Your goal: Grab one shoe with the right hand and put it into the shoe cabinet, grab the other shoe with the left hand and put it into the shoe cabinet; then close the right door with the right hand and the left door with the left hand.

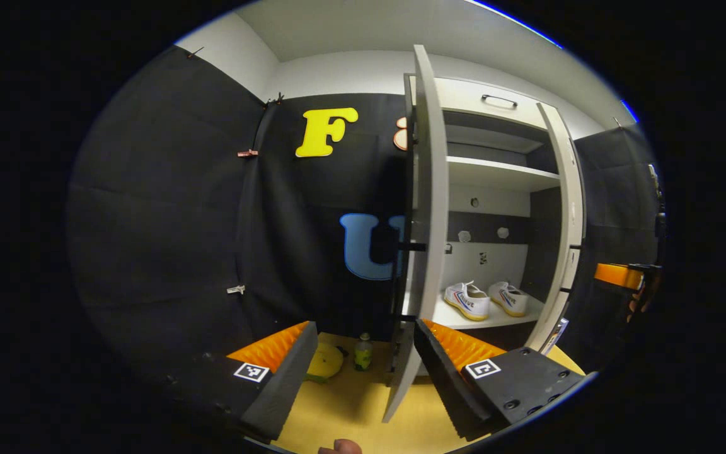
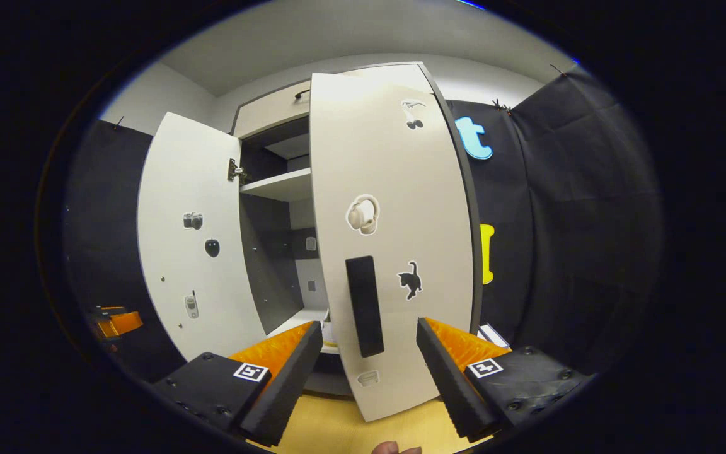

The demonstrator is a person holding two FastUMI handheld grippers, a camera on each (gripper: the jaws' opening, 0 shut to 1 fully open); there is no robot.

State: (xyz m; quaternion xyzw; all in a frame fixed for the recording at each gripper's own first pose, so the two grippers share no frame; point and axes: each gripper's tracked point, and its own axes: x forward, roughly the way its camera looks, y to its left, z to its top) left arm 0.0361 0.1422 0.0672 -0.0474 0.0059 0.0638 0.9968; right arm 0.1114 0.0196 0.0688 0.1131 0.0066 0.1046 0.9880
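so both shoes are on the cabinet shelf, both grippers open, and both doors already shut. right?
Not quite: both doors are open. The left gripper view shows the left door edge-on, with the shoes on the shelf; the right gripper view shows the right door ajar.

1. The shoe cabinet (image 1: 495, 170) has smooth, matt painted-looking panels.
2. Its right door (image 2: 394, 208) carries a matt, foam-like handle strip (image 2: 364, 306) and flat stickers.
3. The 2 shoes (image 1: 486, 299) look like cloth with rubbery soles.
4. The floor (image 1: 350, 403) looks smooth, wood-like.
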